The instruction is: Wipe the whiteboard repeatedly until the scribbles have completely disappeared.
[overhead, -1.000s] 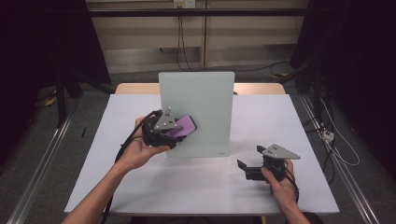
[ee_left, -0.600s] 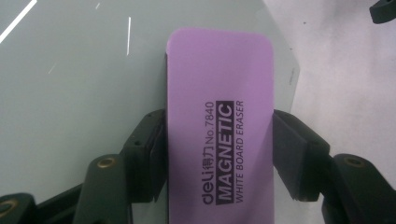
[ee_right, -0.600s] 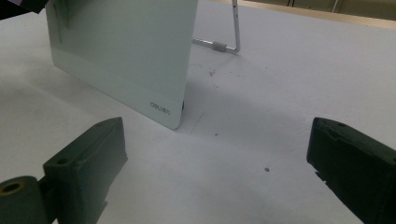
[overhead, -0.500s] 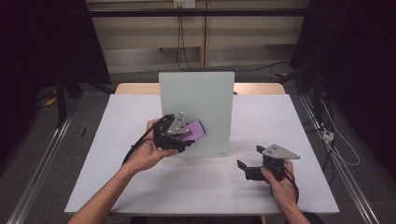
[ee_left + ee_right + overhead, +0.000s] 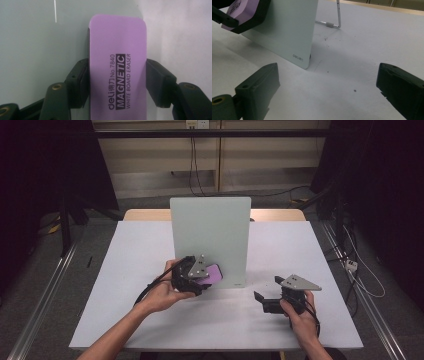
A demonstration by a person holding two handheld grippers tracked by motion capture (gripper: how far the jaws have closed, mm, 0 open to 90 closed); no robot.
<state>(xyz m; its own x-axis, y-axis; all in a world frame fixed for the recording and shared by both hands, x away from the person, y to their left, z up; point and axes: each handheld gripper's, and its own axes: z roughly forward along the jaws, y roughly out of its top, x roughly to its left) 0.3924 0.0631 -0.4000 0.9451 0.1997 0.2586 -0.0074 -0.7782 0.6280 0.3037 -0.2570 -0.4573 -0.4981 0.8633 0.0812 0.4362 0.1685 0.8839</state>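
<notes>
Eraser (image 5: 117, 67) clamped in left hand-held gripper (image 5: 196, 276), flat against whiteboard (image 5: 210, 232); keep pressure even while wiping. Right hand-held gripper (image 5: 272, 301) released on worktop (image 5: 125, 270).

Wide-open right claw (image 5: 329, 90) before upright whiteboard (image 5: 287, 30) (purple eraser (image 5: 242, 8) at its face)

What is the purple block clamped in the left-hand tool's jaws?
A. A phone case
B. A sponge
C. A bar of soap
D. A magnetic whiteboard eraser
D: the purple eraser, held between the jaws of the left gripper, carries the printed words "MAGNETIC WHITE BOARD ERASER", and it sits against the upright board.
</notes>
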